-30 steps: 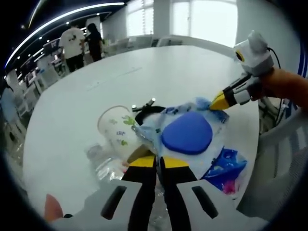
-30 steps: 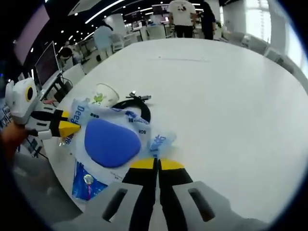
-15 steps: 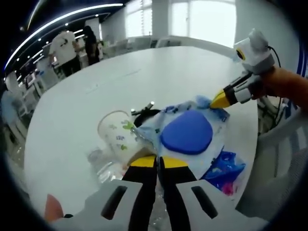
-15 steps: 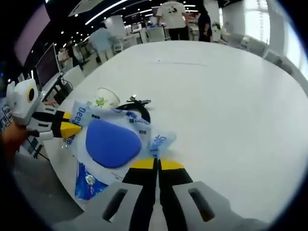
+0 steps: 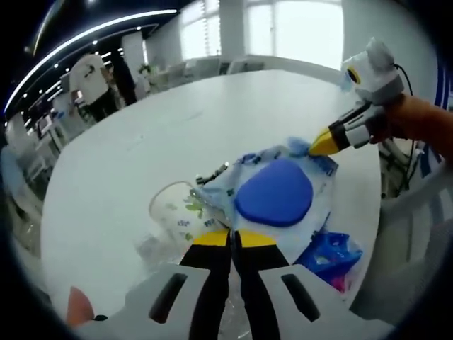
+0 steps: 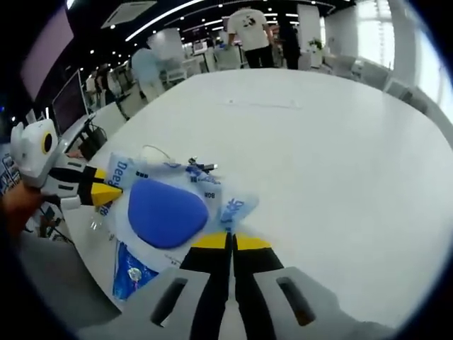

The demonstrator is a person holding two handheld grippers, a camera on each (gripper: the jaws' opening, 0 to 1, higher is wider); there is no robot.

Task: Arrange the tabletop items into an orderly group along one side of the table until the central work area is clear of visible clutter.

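The clear packet with the blue pad (image 5: 274,193) is held between both claws over the near edge of the white worktop (image 5: 141,142). The left claw (image 5: 230,237) is pressed together on the packet's near corner; the right claw (image 5: 320,144) pinches its far right corner. In the right gripper view, the right claw (image 6: 231,241) clamps the packet (image 6: 167,211), the left claw (image 6: 110,191) at its left. A paper cup (image 5: 177,209) lies just left, a blue wrapper (image 5: 329,256) near right.

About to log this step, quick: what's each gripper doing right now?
Left gripper: closed on an edge of the clear plastic bag with the blue pad.
Right gripper: closed on the opposite edge of that bag.
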